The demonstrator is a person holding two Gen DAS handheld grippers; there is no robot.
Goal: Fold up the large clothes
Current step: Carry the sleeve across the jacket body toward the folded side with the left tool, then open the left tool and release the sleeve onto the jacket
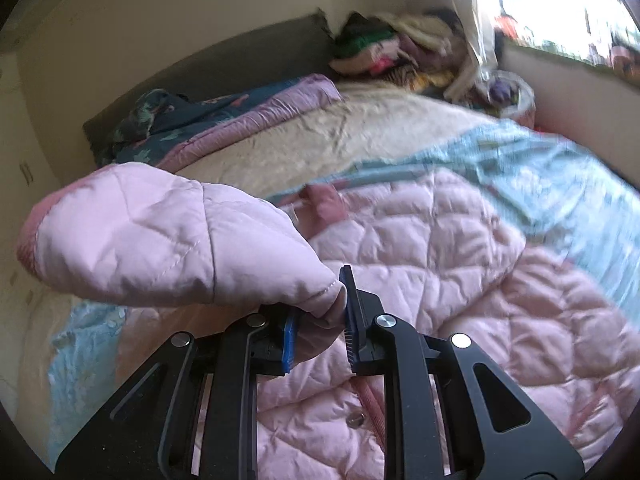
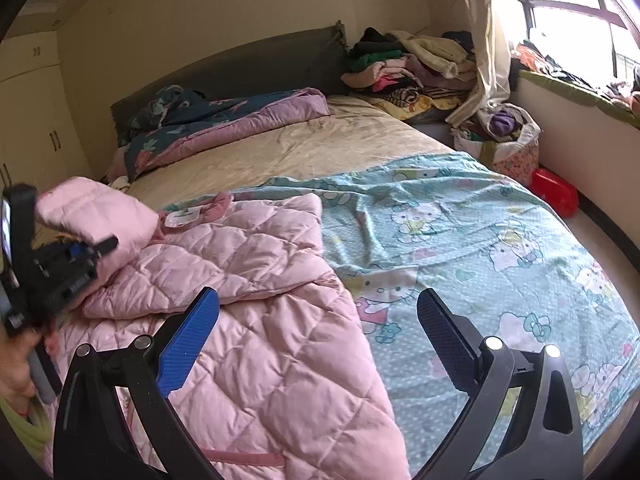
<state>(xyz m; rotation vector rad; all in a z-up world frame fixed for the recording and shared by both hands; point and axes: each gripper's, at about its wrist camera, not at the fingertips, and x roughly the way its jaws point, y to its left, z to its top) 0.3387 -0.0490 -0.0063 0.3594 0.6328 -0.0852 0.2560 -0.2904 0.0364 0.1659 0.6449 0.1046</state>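
Between the left tongs [image 1: 318, 320], a pinched sleeve [image 1: 160, 240] hangs lifted over the pink jacket [image 2: 256, 280] on the bed [image 2: 280, 152]. Right tongs [image 2: 320, 336] gape wide, empty, above the jacket's right edge, its length running toward the headboard [image 2: 240, 64].

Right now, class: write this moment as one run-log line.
left gripper: shut on pink jacket sleeve, lifted | right gripper: open, above jacket | Hello Kitty sheet: under jacket

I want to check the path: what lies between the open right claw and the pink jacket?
Nothing: in the right wrist view the open right claw hangs directly over the pink jacket, no object between.
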